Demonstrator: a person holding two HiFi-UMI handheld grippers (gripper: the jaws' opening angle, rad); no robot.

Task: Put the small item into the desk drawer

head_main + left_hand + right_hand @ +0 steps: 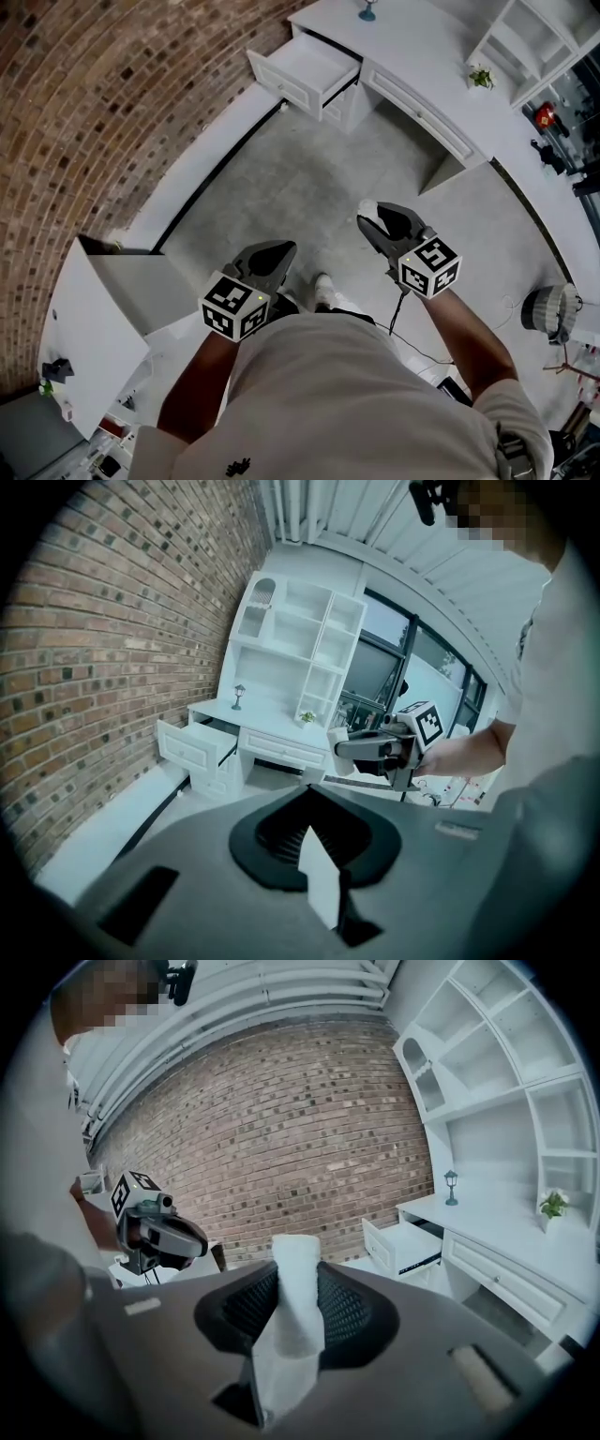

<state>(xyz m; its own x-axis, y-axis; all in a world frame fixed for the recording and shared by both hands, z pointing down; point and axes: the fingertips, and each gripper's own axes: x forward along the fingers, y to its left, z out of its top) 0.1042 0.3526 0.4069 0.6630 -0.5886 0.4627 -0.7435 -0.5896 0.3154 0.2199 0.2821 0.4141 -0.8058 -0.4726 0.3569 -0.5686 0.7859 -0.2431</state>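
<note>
Carriage looks to be the step in hand: the right claw (377, 217) is clamped on a small white item (298, 1283), soft-looking like folded tissue, which sticks out past the jaw tips. It hangs over bare floor (309, 169), well apart from the white worktop (422, 56), whose drawer (305, 70) stands pulled out at the end nearest the brick wall (112, 112). The left claw (277, 253) looks drawn together with nothing in it, held alongside the right. Next, I judge, the right claw must be brought across the floor and over the open drawer, lowered between its walls, and only then opened, since so light a piece could drift aside or cling to a pad
</note>
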